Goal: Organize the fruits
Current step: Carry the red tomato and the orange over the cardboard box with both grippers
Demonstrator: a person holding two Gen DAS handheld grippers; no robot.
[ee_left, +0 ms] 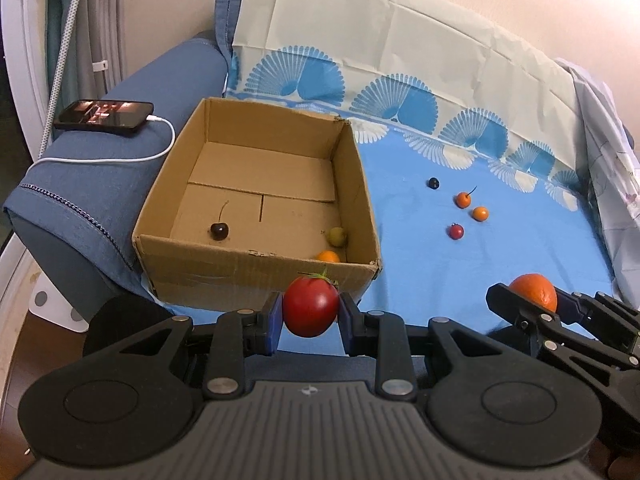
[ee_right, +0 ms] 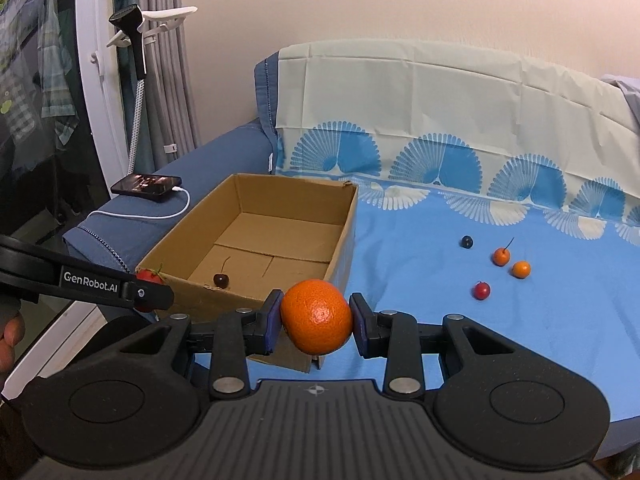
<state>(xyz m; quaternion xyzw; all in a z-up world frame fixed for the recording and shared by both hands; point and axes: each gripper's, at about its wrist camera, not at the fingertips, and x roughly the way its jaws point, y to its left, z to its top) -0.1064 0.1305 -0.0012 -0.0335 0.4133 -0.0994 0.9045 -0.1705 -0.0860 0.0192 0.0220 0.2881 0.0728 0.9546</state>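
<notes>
My left gripper (ee_left: 311, 312) is shut on a red tomato (ee_left: 311, 306), held just in front of the near wall of an open cardboard box (ee_left: 256, 276). The box holds a dark cherry (ee_left: 219, 231), a yellow-green fruit (ee_left: 337, 236) and a small orange fruit (ee_left: 329, 257). My right gripper (ee_right: 316, 320) is shut on an orange (ee_right: 316, 316), held near the box's near right corner (ee_right: 296, 356). On the blue cloth lie a dark berry (ee_right: 466, 242), two small orange fruits (ee_right: 501, 256) (ee_right: 521, 269) and a small red fruit (ee_right: 482, 290).
The box stands on a sofa seat covered by a blue patterned cloth (ee_left: 480, 256). A phone (ee_left: 105, 115) with a white cable lies on the blue armrest left of the box. A window and a garment steamer (ee_right: 134, 40) stand at far left.
</notes>
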